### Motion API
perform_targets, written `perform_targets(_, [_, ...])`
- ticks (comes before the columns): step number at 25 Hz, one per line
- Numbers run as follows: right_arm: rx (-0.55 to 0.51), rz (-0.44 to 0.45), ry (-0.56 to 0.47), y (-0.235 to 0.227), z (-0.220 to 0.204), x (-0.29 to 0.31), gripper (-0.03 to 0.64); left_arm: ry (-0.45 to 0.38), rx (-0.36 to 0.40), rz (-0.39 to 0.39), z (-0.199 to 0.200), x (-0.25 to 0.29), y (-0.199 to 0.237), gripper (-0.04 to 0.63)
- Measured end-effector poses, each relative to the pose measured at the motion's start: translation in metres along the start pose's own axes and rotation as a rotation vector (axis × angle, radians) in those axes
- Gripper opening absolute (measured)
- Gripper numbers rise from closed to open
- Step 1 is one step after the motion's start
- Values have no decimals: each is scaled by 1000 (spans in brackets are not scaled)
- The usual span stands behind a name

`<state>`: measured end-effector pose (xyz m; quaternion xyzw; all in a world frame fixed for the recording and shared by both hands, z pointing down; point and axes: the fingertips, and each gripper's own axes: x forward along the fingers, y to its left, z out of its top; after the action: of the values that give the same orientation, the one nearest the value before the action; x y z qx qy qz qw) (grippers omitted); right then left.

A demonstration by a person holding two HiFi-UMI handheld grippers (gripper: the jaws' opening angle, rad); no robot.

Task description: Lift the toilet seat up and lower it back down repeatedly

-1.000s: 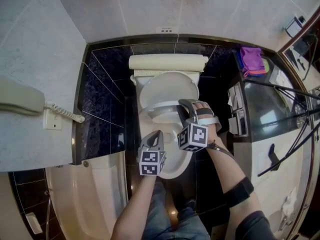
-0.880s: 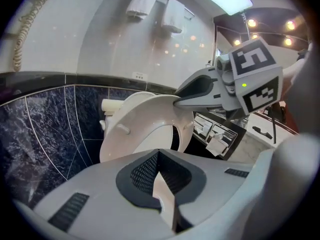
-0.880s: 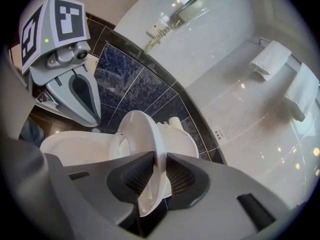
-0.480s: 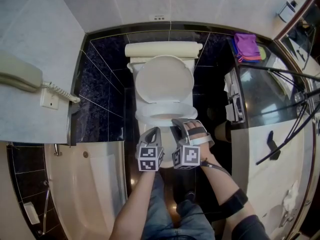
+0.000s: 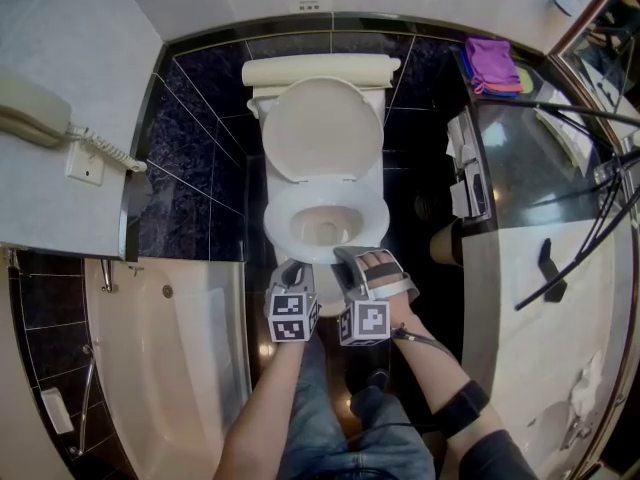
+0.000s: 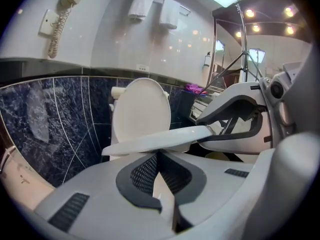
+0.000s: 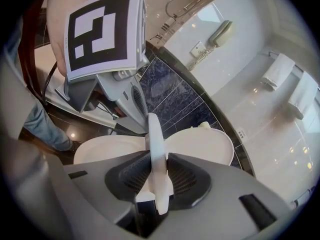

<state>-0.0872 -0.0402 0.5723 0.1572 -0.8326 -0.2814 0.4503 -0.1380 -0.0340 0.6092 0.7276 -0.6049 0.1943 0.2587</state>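
White plastic seat (image 5: 276,216) lies low over the bowl (image 5: 322,230), lid (image 5: 322,128) upright behind. Right tongs (image 5: 348,260) grip its front edge, pads against both faces, though they have just been opening. Left tongs (image 5: 291,271) stand narrowly apart, empty, just beside the rim. Risk: the loosening grip lets the seat slip and slam down, or nip the left tongs.
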Motion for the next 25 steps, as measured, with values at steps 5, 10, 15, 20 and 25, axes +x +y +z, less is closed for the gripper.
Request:
perform_targets(5, [-8,10,-29,23,1,-12,134,14,-4,4,-22,-3,-5,-11])
perform_targets(10, [22,23,-49,54,-11,-26,100,22,-8,3,-50,-2,-9,-11])
perform_targets(15, [76,21,-21,90,-42,-34,22,38,-25,2,-93,1,-15,-10])
perform_targets(20, [222,28,33,133,-87,-30,17,93,-9,2,-160,7,-20,-11])
perform_targets(25, [405,17,78,176,-130,-13,17,141,36,-6,-231,24,-21,-11])
